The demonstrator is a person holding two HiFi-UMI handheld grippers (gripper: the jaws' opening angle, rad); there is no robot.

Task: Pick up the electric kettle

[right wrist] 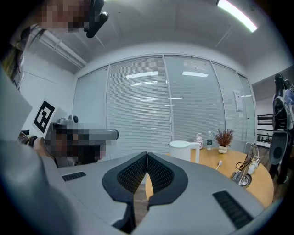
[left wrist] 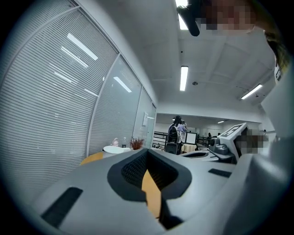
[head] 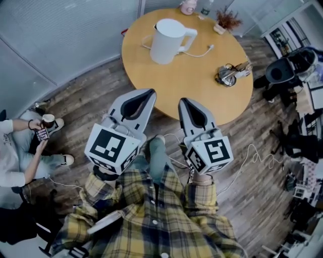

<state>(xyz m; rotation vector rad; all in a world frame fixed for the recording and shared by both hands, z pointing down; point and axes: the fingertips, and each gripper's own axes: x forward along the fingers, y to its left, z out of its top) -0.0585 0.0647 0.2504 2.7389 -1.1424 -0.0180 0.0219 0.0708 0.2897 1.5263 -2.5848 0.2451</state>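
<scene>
White kettle [head: 169, 41] sits on round bench [head: 192, 85], cord [head: 202, 53] beside it. L gripper [head: 150, 92] & R gripper [head: 182, 101] both clenched, empty, near bench edge, well apart from kettle.

Round wooden table [head: 192, 95] ahead of me, bearing a white electric kettle [head: 169, 40] with loose cord [head: 201, 53] beside it, potted plant [head: 225, 21], bottle [head: 205, 9] and pink object [head: 188, 6] at the far edge, and a tangle of cables [head: 229, 74] toward my right.

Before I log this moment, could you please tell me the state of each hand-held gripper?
Left hand-held gripper: closed, holding nothing.
Right hand-held gripper: closed, holding nothing.
</scene>
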